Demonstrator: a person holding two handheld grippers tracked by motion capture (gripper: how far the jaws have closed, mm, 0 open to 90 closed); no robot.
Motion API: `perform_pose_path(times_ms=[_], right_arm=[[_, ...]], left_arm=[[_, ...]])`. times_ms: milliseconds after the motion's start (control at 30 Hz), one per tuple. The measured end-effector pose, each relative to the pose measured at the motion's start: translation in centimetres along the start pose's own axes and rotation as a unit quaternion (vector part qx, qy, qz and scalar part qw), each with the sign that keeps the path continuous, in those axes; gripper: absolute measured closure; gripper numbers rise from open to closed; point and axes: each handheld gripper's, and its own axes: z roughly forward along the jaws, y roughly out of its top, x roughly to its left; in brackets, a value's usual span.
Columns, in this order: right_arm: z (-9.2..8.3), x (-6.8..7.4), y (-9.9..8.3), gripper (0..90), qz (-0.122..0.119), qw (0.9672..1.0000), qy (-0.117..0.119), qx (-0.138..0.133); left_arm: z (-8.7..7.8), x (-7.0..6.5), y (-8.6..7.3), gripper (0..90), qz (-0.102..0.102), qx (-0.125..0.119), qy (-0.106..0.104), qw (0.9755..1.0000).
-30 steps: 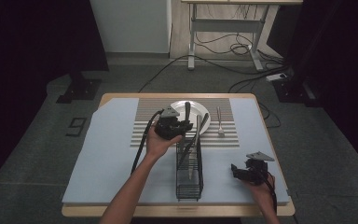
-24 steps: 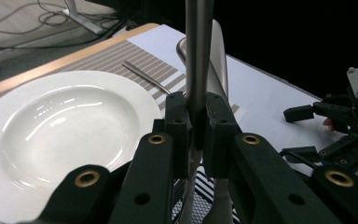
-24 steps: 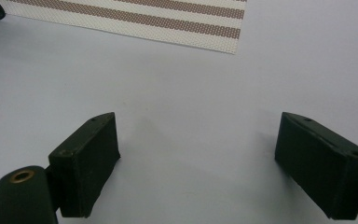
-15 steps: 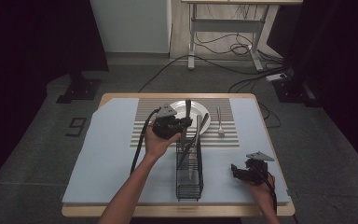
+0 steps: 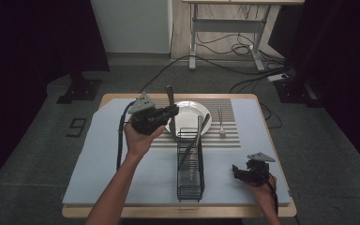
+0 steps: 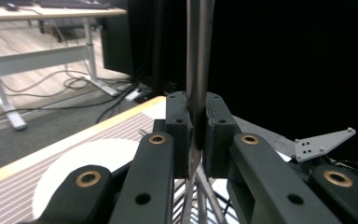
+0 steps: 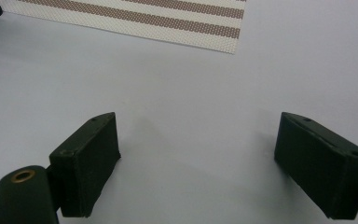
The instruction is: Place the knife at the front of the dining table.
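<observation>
We pinch a slim grey metal utensil [image 6: 196, 70] upright in our left gripper [image 6: 196, 135] above the black wire rack [image 5: 190, 164]; our right gripper [image 7: 209, 163] rests spread, empty.

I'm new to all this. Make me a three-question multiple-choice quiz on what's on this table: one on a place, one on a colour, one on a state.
1. Where does the fork lie?
A. on the striped mat
B. in the wire rack
C. on the floor

2. What colour is the plate?
A. red
B. white
C. blue

3. How do the right gripper jaws stand?
A. wide apart, nothing between
B. clamped on a spoon
C. clamped on the plate

Answers: 1 A, the fork rests on the striped mat right of the plate. 2 B, the plate shows white. 3 A, bare cloth shows between its jaws.
</observation>
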Motion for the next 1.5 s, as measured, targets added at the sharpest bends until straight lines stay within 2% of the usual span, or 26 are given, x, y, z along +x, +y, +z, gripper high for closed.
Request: perform_pose_path(times_ms=[167,200,233,267,300,333,367,467,567,700,733,767,833,900,933,1067,1167,1200,1233,1267,1300,1333,1367,1433,1467,1500], right_arm=[[0.0,0.1,0.0,13.4,-0.003,1.0,-0.002,0.001],[0.0,0.1,0.0,13.3,-0.003,1.0,-0.003,0.001],[0.0,0.1,0.0,13.3,-0.003,1.0,-0.003,0.001],[0.0,0.1,0.0,13.3,-0.003,1.0,-0.003,0.001],[0.0,0.1,0.0,13.4,-0.004,1.0,-0.003,0.001],[0.0,0.1,0.0,13.3,-0.002,1.0,-0.003,0.0],[0.0,0.1,0.0,13.3,-0.002,1.0,-0.003,0.0],[0.1,0.1,0.0,13.3,-0.004,1.0,-0.003,0.001],[0.1,0.2,0.0,13.3,-0.002,1.0,-0.004,0.001],[0.1,0.2,0.0,13.3,-0.003,1.0,-0.004,0.001],[0.1,0.2,0.0,13.3,-0.003,1.0,-0.004,0.001],[0.1,0.2,0.0,13.3,-0.003,1.0,-0.004,0.001],[0.1,0.2,0.0,13.3,-0.003,1.0,-0.004,0.001],[0.1,0.2,0.0,13.3,-0.003,1.0,-0.004,0.001],[0.1,0.2,0.0,13.3,-0.003,1.0,-0.004,0.001],[0.1,0.2,0.0,13.3,-0.003,1.0,-0.004,0.001],[0.1,0.1,0.0,13.3,-0.003,1.0,-0.004,0.001],[0.1,0.1,0.0,13.3,-0.003,1.0,-0.004,0.001],[0.1,0.1,0.0,13.3,-0.003,1.0,-0.004,0.001],[0.1,0.1,0.0,13.3,-0.003,1.0,-0.004,0.001],[0.1,0.1,0.0,13.3,-0.003,1.0,-0.004,0.001],[0.1,0.1,0.0,13.3,-0.003,1.0,-0.004,0.001],[0.1,0.1,0.0,13.3,-0.003,1.0,-0.004,0.001],[0.1,0.1,0.0,13.3,-0.003,1.0,-0.004,0.001],[0.1,0.1,0.0,13.3,-0.003,1.0,-0.004,0.001],[0.1,0.1,0.0,13.3,-0.003,1.0,-0.004,0.001]], left_arm=[[-1.6,0.8,-0.9,82.3,-0.012,0.013,0.018,0.9997],[-1.9,1.3,-1.9,82.4,-0.018,0.025,0.028,0.9991],[-1.9,1.3,-1.9,82.3,-0.018,0.025,0.028,0.9991],[-2.0,2.0,-3.2,82.4,-0.024,0.041,0.041,0.998],[-2.0,2.0,-3.2,82.4,-0.024,0.041,0.041,0.998],[-2.1,2.8,-4.6,82.4,-0.038,0.058,0.049,0.9964],[-2.1,2.8,-4.6,82.4,-0.038,0.058,0.049,0.9964],[-2.0,4.2,-6.7,82.4,-0.06,0.084,0.061,0.9928],[-1.8,5.5,-8.5,82.4,-0.073,0.113,0.08,0.9876],[-1.5,7.3,-10.2,82.4,-0.097,0.133,0.094,0.9817],[-1.3,7.8,-10.7,82.3,-0.103,0.141,0.099,0.9796],[-1.3,7.8,-10.7,82.4,-0.103,0.141,0.099,0.9796],[-1.0,8.2,-11.1,82.4,-0.108,0.148,0.101,0.9779],[-0.9,8.6,-11.2,82.4,-0.117,0.146,0.099,0.9773],[-0.5,9.0,-11.2,82.4,-0.123,0.149,0.098,0.9762],[0.2,9.6,-11.2,82.4,-0.128,0.156,0.099,0.9744],[1.3,10.3,-11.3,82.2,-0.134,0.164,0.102,0.9718],[1.9,10.8,-11.5,81.9,-0.14,0.17,0.106,0.9697],[1.9,10.8,-11.5,81.7,-0.14,0.17,0.106,0.9697],[2.6,11.2,-11.7,81.4,-0.142,0.175,0.113,0.9676],[2.6,11.2,-11.7,81.2,-0.142,0.175,0.113,0.9676],[3.0,11.6,-12.0,81.1,-0.149,0.178,0.114,0.966],[3.0,11.6,-12.0,81.0,-0.149,0.178,0.114,0.966],[3.5,12.0,-12.4,80.9,-0.157,0.179,0.116,0.9642],[4.0,12.5,-12.7,80.7,-0.166,0.182,0.114,0.9623],[4.0,12.5,-12.7,80.6,-0.166,0.182,0.114,0.9623]])
